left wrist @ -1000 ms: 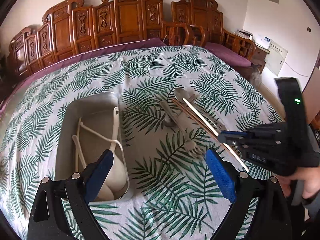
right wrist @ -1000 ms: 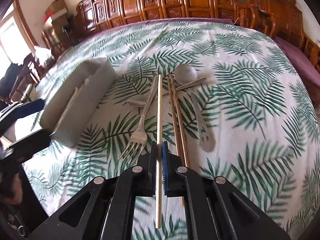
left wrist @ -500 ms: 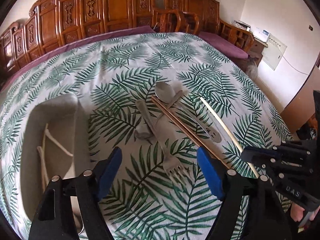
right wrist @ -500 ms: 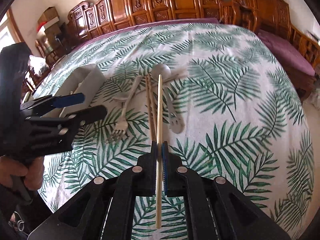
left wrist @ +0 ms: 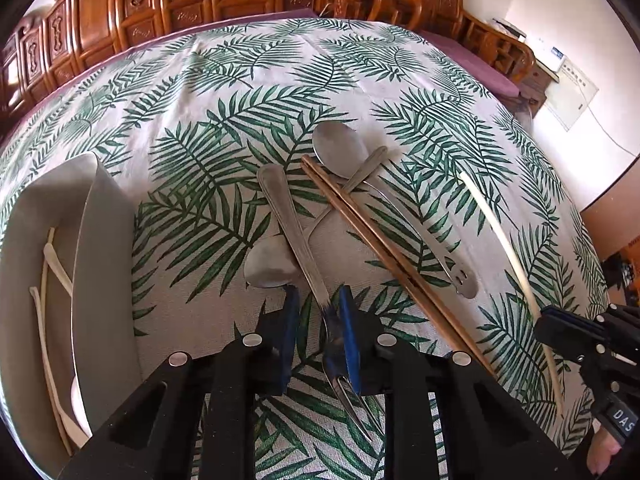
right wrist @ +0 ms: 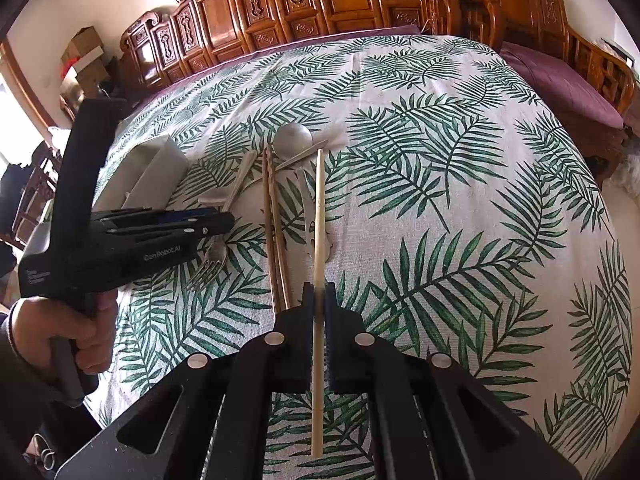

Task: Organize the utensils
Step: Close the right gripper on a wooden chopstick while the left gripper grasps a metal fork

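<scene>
The fork [left wrist: 298, 248] lies at the centre of the left wrist view, its handle running toward the upper middle and its tines at the bottom, between the blue pads of the left tongs [left wrist: 318, 334]. Those tongs are nearly closed around the fork's neck; the right pad touches it, the left pad stands a little apart. The fork crosses over the bowl of a spoon [left wrist: 266, 266] on the desk [left wrist: 240, 92]. Just right of it lie a pair of brown chopsticks [left wrist: 384, 252], slanting from upper left to lower right, across a second spoon [left wrist: 340, 150] and beside a slotted metal utensil [left wrist: 448, 264].

In the right wrist view, the right tongs [right wrist: 319, 312] are clamped tight on a pale chopstick [right wrist: 319, 216], held above the desk and pointing toward the top of the frame.

At the left edge of the left wrist view sits a grey tray [left wrist: 100, 248] holding pale utensils [left wrist: 48, 280].
</scene>
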Tool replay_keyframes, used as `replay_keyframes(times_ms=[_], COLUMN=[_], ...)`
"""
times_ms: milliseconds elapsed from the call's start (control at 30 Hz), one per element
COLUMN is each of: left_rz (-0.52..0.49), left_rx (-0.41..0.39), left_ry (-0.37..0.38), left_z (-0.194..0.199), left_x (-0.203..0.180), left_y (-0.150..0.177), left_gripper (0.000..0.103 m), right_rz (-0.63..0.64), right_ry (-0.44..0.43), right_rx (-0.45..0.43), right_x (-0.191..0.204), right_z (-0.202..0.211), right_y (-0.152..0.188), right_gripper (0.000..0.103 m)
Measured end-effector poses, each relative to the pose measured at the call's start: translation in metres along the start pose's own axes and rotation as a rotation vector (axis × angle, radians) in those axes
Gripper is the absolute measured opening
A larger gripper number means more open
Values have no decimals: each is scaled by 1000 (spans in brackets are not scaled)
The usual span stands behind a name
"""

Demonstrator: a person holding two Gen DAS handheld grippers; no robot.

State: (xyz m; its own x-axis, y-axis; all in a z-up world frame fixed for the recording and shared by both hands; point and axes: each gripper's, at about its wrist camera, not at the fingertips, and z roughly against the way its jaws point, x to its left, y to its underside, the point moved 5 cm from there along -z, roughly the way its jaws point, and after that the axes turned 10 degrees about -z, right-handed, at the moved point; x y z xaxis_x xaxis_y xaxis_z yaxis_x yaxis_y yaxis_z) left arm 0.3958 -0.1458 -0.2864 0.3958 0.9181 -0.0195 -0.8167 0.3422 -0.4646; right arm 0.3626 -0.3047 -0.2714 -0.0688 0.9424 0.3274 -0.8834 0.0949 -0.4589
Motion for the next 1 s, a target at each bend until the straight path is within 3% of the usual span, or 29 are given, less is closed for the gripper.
replay_keyframes(times_ms=[200, 367, 1000], left_rz=[-18, -11, -15], left_rx=[11, 13, -90], left_ry=[-34, -61, -71], left_z=[-3, -1, 58], left_x=[-3, -3, 11], left_y=[-5, -5, 5], left_gripper=[19, 6, 6], right_rz=[3, 12, 60], right_ry=[0, 1, -4], right_rx=[-3, -4, -21], right_x=[2, 5, 22], right_z=[2, 2, 7], right_y=[0, 1, 1], right_gripper=[6, 6, 6])
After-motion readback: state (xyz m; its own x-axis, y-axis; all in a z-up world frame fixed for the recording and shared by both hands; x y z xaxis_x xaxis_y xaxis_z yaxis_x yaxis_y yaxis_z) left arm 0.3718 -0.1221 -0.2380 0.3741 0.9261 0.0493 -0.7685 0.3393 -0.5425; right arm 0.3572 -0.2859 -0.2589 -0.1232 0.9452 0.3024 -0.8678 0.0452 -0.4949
